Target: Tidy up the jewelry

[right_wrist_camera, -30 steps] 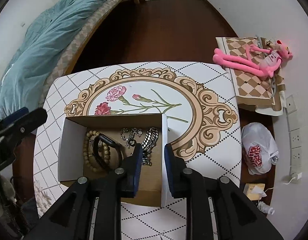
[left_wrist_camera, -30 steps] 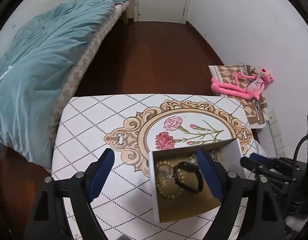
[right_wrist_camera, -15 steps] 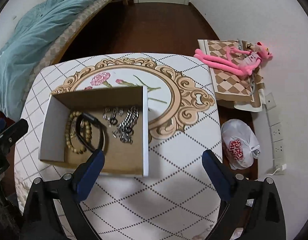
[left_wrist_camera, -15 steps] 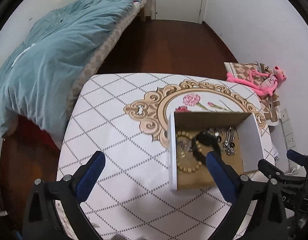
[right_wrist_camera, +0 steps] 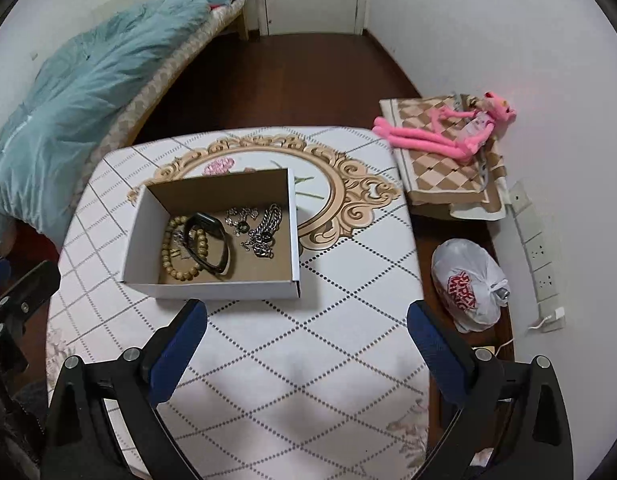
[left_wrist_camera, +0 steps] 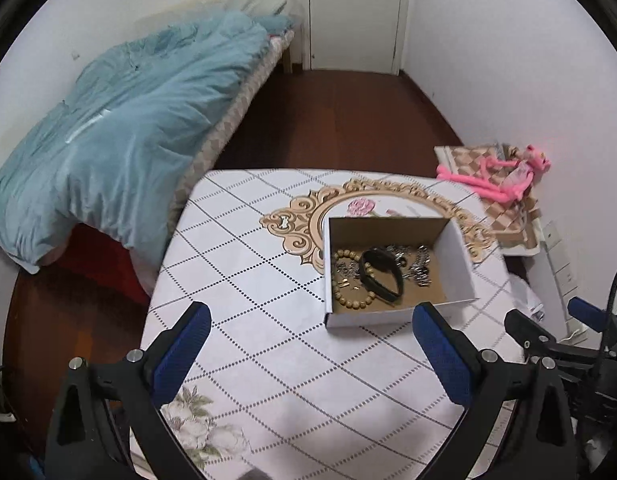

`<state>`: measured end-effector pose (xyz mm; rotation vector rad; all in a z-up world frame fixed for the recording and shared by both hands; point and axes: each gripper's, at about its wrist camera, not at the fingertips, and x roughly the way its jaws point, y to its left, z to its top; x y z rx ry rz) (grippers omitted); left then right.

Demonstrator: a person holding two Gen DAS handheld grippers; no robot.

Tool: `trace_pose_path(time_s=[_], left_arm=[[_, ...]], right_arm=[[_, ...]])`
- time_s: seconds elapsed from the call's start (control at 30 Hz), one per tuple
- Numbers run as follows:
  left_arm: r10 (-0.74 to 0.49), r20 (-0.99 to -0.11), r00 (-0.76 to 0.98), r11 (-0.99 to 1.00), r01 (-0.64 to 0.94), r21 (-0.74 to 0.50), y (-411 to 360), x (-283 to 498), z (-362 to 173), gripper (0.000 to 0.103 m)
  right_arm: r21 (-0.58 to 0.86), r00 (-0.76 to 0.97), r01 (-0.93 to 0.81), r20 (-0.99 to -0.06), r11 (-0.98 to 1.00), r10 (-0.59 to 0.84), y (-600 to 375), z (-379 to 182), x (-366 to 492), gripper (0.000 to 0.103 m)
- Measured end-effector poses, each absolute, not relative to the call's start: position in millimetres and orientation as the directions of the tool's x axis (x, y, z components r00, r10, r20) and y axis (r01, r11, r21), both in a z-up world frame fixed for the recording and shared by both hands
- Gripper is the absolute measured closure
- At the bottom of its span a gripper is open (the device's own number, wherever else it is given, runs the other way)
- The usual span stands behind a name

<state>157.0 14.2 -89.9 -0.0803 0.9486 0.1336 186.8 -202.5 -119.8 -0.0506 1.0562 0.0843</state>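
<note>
An open cardboard box (left_wrist_camera: 454,256) (right_wrist_camera: 140,236) with white outer walls stands on the patterned table (left_wrist_camera: 268,352) (right_wrist_camera: 308,360). Inside lie a wooden bead bracelet (left_wrist_camera: 350,300) (right_wrist_camera: 168,256), a black band (left_wrist_camera: 382,278) (right_wrist_camera: 210,240) and silver chains (left_wrist_camera: 420,268) (right_wrist_camera: 264,228). My left gripper (left_wrist_camera: 312,316) is open and empty, hovering short of the box's near wall. My right gripper (right_wrist_camera: 306,312) is also open and empty, just in front of the box. Its blue-padded fingers (left_wrist_camera: 588,314) also show at the right edge of the left wrist view.
A bed with a teal quilt (left_wrist_camera: 120,128) (right_wrist_camera: 68,100) runs along the left. A pink plush toy (left_wrist_camera: 504,176) (right_wrist_camera: 448,128) lies on a checkered mat to the right. A white plastic bag (right_wrist_camera: 468,284) and a power strip (right_wrist_camera: 536,248) sit on the floor beside the table.
Both grippers have pulled back and up from the box. The right gripper's jaws, nearly shut at the box's right wall a second ago, now stand wide apart.
</note>
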Motion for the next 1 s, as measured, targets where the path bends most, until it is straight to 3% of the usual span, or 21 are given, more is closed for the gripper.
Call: trace_pose_path(time_s=[0.57, 1.0], left_arm=[[0.078, -0.732, 0.677, 0.995, -0.101, 0.012, -8.6, 65.1, 6.6, 0.000], [0.073, -0.720, 0.690, 0.993, -0.119, -0.014, -13.8, 33.5, 35.7, 0.000]], right_arm=[[-0.023, 0.678, -0.068, -0.735, 0.997, 0.029, -225.9, 11.4, 65.5, 0.000], [-0.023, 0.727, -0.054, -0.687, 0.998, 0.024, -237.2, 55.0, 22.7, 0.000]])
